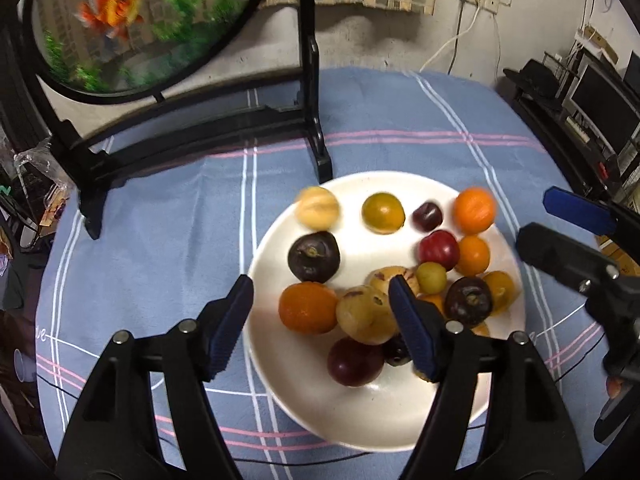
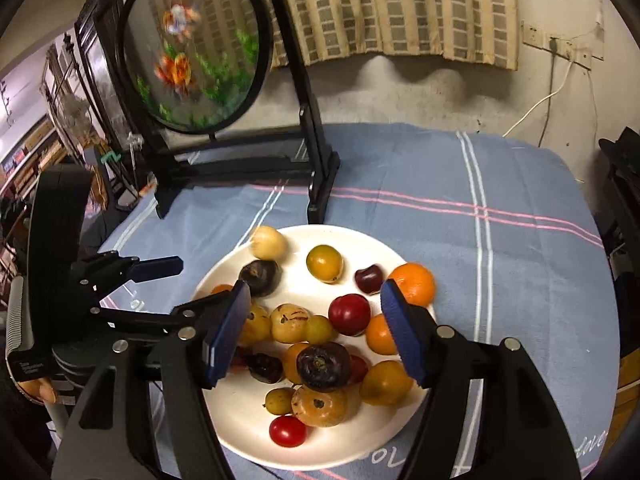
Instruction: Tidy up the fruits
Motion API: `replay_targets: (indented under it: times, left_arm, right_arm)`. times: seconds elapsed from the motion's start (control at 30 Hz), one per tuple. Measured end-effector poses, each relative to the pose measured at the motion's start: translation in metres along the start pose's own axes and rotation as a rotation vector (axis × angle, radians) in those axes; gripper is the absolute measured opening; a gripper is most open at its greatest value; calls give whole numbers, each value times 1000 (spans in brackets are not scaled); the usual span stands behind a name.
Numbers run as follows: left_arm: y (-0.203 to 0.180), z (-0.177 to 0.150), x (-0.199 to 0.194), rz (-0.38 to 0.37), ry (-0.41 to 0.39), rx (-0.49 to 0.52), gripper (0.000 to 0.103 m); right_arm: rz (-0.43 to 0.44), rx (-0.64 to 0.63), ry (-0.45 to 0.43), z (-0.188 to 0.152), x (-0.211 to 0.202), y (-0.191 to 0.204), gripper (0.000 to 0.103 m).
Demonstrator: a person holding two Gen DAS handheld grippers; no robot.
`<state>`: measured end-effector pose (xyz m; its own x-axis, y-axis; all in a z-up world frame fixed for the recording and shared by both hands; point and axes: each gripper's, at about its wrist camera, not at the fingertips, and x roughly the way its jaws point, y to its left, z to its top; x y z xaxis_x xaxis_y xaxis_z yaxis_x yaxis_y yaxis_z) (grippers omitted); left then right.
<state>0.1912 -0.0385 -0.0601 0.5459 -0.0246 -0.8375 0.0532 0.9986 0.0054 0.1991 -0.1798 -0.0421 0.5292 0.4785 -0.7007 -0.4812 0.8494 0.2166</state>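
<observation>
A white plate [image 1: 360, 404] [image 2: 248, 436] on the blue cloth holds several small fruits. Among them are an orange [image 1: 307, 307], a dark purple fruit [image 1: 314, 256] [image 2: 324, 366], a red fruit [image 1: 439, 249] [image 2: 349, 314] and a yellow one [image 1: 383, 213] [image 2: 325, 263]. My left gripper [image 1: 320, 285] hangs open above the plate's left half, with the orange and a pale yellow fruit [image 1: 362, 314] below its gap, untouched by the pads. My right gripper [image 2: 315, 289] stands open over the pile's middle, holding nothing. It also shows at the right edge of the left wrist view, right gripper [image 1: 534, 216].
A round fish picture [image 1: 116, 20] [image 2: 196, 52] in a black stand [image 1: 316, 140] [image 2: 320, 184] rises just behind the plate. The blue plaid cloth [image 1: 160, 240] [image 2: 520, 264] covers the table. Clutter lies off the left edge, dark shelving [image 1: 592, 108] off the right.
</observation>
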Motion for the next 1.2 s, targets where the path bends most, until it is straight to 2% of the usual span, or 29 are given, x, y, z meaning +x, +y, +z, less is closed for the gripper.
replay_targets:
  times: [0.17,0.33,0.47,0.6,0.87,1.2]
  left_arm:
    - [1,2,-48,-7,-88,-11,76]
    - [-3,-17,-101,-36,-157,-21,81]
    - [-6,-45,-129,-50,-165,-26,83]
    - [-10,-69,-143,-58,-152,-19,87]
    - [-10,-96,-167,-33,-175,-1,92]
    - [-11,-99,-177,-23,-212,-8,93]
  right_arm:
    - [-7,21,-63,-6,-51,7,68]
    - [-8,21,-99,-46,-92,34,68]
    - [-21,28,-66,-93,-106,57,68]
    - [-42,40,-24,-119,-110,72,68]
    - [-63,54,-52,-128,-129,86,68]
    - [-62,39,-60,-134,-137,93,68]
